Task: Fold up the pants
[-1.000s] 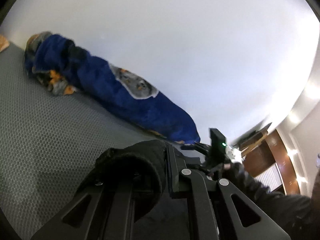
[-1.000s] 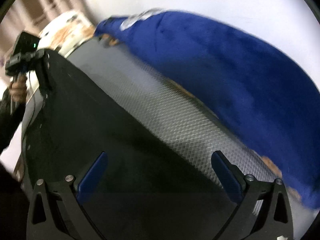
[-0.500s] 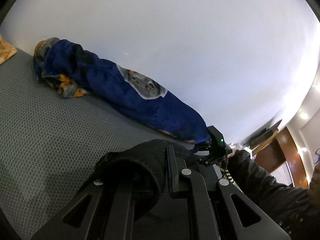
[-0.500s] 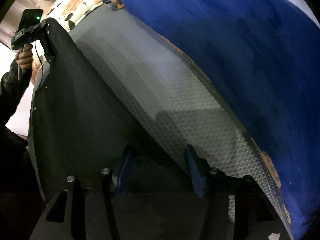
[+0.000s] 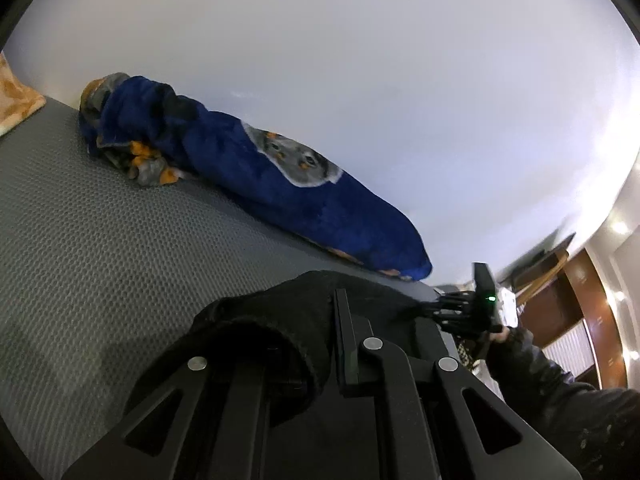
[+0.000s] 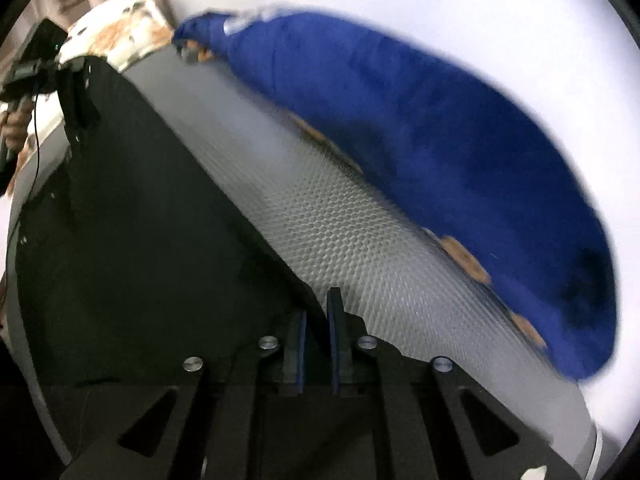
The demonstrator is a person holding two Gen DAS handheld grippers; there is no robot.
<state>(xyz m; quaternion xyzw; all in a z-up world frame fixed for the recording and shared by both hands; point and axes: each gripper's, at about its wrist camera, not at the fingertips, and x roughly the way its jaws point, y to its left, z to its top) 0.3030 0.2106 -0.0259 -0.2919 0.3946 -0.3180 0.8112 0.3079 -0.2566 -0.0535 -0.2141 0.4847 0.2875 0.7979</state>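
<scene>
The black pants (image 6: 132, 220) lie spread on a grey textured bed (image 6: 340, 232). My right gripper (image 6: 317, 316) is shut on the pants' edge at the near corner. My left gripper (image 5: 320, 344) is shut on a bunched black hem of the pants (image 5: 272, 320), which drapes over its fingers. The left gripper also shows far off in the right wrist view (image 6: 76, 80), holding the far corner. The right gripper shows in the left wrist view (image 5: 444, 308), gripping the cloth.
A rolled blue blanket (image 5: 256, 184) with a grey animal print lies along the white wall (image 5: 360, 80); it also shows in the right wrist view (image 6: 440, 140). A floral pillow (image 6: 116, 28) sits at the bed's end. Wooden furniture (image 5: 576, 300) stands at the right.
My right gripper has closed from wide open onto the pants' edge. The left gripper kept its hold on the hem and tilted slightly.
</scene>
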